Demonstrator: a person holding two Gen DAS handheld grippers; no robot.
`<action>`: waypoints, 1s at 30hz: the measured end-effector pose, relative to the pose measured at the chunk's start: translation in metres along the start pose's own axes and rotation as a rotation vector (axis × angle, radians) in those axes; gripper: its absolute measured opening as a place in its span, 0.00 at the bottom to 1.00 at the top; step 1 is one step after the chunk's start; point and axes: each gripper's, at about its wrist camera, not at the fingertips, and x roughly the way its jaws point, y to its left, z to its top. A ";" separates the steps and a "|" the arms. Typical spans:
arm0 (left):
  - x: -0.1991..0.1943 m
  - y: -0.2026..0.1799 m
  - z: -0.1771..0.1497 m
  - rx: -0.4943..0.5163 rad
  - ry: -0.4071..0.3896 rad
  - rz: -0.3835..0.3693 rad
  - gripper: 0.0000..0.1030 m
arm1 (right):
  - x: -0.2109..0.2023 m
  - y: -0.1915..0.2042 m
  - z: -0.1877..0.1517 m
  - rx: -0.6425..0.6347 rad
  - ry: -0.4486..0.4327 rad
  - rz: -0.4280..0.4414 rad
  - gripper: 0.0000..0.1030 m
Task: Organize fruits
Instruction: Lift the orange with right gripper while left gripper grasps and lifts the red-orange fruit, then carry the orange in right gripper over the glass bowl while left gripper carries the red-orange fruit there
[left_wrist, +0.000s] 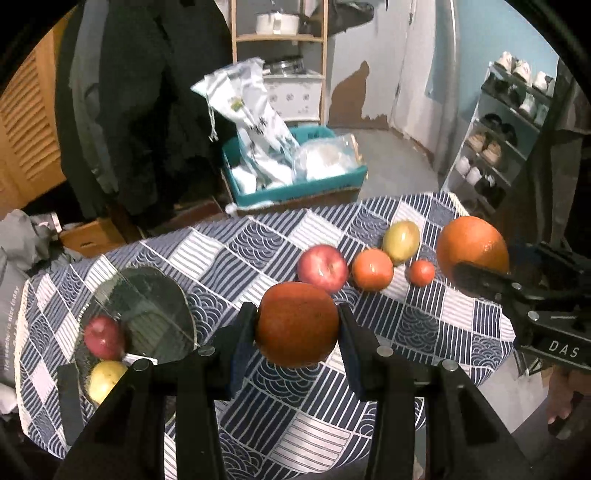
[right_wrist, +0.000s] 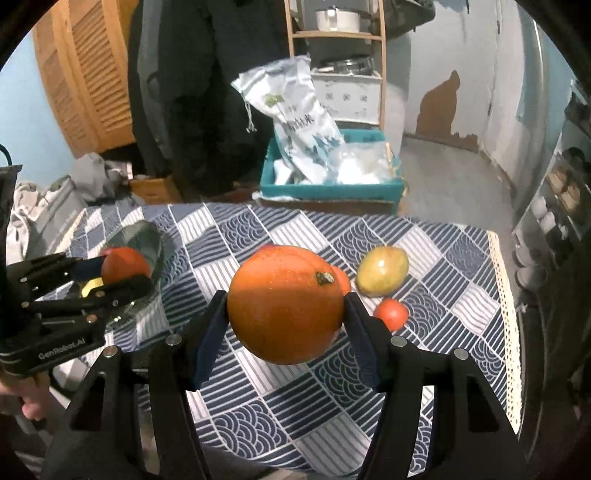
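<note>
Two fruits hang in the air at once. The left tool (left_wrist: 297, 328) clamps a dull, rough-skinned orange (left_wrist: 297, 325) between its dark pads, clear of the checked cloth below. The right tool (right_wrist: 284, 314) pinches a larger, glossy orange (right_wrist: 286, 304), its dry stem scar turned up, also off the surface (right_wrist: 461, 295). Judged from this, the carrying step is in hand: both fruits are picked and bound for the glass plate (left_wrist: 155, 314) at the left, where a red apple (left_wrist: 104, 338) and a yellow fruit (left_wrist: 105, 380) already sit. The next move likely calls for swinging each load over that shallow, slippery dish and lowering it into a free spot, since round fruit can roll off.

Farther out on the cloth wait a waxy red apple (left_wrist: 322, 268), a smooth tangerine (left_wrist: 372, 269), a small red-orange fruit (left_wrist: 422, 272) and an egg-shaped green-yellow mango (left_wrist: 401, 242), close together in a loose row. Beyond the surface's edge a teal crate (left_wrist: 295, 188) holds crinkled plastic bags.
</note>
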 end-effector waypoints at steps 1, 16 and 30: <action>-0.004 0.001 0.002 -0.001 -0.012 0.003 0.43 | -0.002 0.001 0.002 -0.002 -0.008 0.001 0.61; -0.041 0.028 0.005 -0.034 -0.093 0.022 0.43 | -0.026 0.030 0.028 -0.026 -0.101 0.065 0.61; -0.053 0.071 -0.001 -0.113 -0.109 0.047 0.43 | -0.011 0.069 0.041 -0.082 -0.090 0.104 0.61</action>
